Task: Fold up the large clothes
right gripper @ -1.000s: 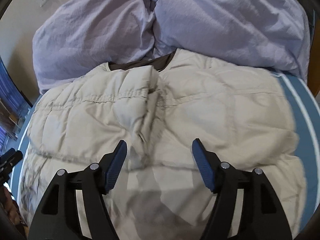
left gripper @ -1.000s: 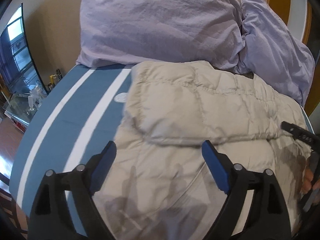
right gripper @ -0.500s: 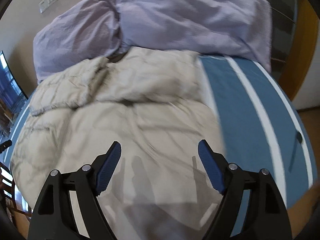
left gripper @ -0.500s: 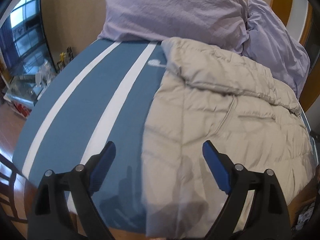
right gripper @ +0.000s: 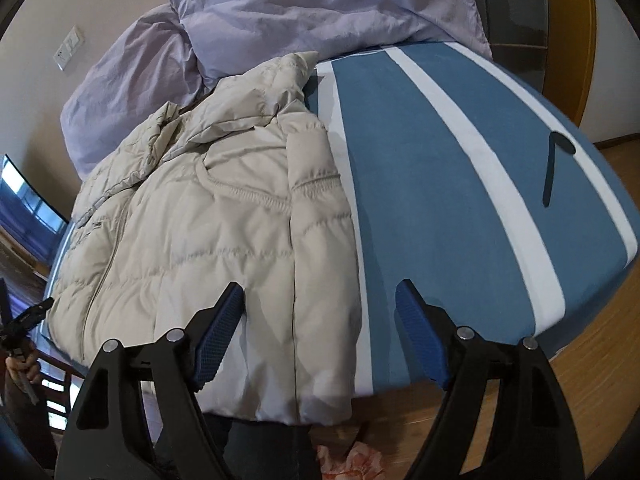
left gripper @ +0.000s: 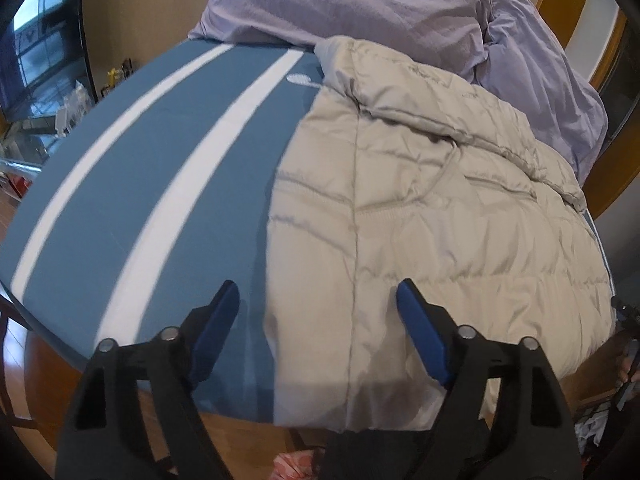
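A beige quilted puffer jacket (left gripper: 420, 216) lies flat on the bed with both sleeves folded in; its hem hangs over the near edge. It also shows in the right wrist view (right gripper: 208, 232). My left gripper (left gripper: 318, 300) is open and empty, held above the jacket's near left corner. My right gripper (right gripper: 320, 300) is open and empty, held above the jacket's near right corner. The left gripper's tip (right gripper: 28, 316) shows at the far left of the right wrist view.
The bed has a blue cover with white stripes (left gripper: 140, 168), also seen in the right wrist view (right gripper: 460, 184). Two lilac pillows (left gripper: 360, 0) lie at the head. A dark strap (right gripper: 554, 168) lies on the cover at right. Wooden floor (right gripper: 580, 392) lies below.
Both grippers have pulled back from over the jacket's middle toward the bed's near edge and spread apart, left one to the left corner, right one to the right corner. Both stayed open.
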A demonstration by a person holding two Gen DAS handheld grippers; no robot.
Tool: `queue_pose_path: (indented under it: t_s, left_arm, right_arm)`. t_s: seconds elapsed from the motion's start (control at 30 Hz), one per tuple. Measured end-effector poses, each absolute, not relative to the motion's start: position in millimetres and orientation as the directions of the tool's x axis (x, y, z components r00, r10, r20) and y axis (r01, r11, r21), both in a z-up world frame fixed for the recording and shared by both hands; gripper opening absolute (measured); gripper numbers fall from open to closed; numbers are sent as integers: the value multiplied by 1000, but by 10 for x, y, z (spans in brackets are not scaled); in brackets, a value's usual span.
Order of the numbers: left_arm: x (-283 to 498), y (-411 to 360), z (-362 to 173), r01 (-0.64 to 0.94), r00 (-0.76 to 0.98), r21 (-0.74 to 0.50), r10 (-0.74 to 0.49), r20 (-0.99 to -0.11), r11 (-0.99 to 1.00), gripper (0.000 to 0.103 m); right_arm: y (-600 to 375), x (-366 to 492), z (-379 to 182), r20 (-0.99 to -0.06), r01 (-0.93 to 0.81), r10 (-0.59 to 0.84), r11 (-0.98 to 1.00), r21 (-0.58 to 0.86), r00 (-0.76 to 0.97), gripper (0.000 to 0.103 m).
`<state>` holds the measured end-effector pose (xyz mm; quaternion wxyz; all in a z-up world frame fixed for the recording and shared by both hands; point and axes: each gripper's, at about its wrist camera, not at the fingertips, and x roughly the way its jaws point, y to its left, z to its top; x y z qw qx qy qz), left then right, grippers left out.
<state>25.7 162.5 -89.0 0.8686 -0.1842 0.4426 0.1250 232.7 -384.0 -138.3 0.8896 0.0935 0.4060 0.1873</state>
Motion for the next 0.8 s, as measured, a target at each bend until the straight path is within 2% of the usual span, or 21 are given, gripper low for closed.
queue_pose_path:
  t_s: [0.17, 0.3, 0.4, 0.57, 0.8]
  left_arm:
    - [212, 1602, -954, -370, 587, -265, 4, -809, 890, 69]
    - [184, 1581, -975, -368, 605, -288, -7, -796, 884, 67]
    - [160, 1557, -977, -364, 616, -297, -10, -787, 883, 65]
    - [131, 1529, -980, -357, 627, -326, -34, -778, 876, 55]
    - [123, 1521, -979, -363, 632, -351, -49, -774, 863, 46]
  right_arm:
    - [-3785, 2301, -1443, -684, -286, 442, 897, 336, 581, 73]
    - [-3762, 2293, -1486, -679, -300, 469, 883, 361, 565, 67]
    - [-3748, 2285, -1523, -671, -310, 493, 870, 384, 554, 59]
    - [-3773, 2256, -1574, -646, -317, 530, 848, 425, 550, 43]
    - [-3773, 2239, -1575, -642, -320, 534, 845, 428, 551, 40]
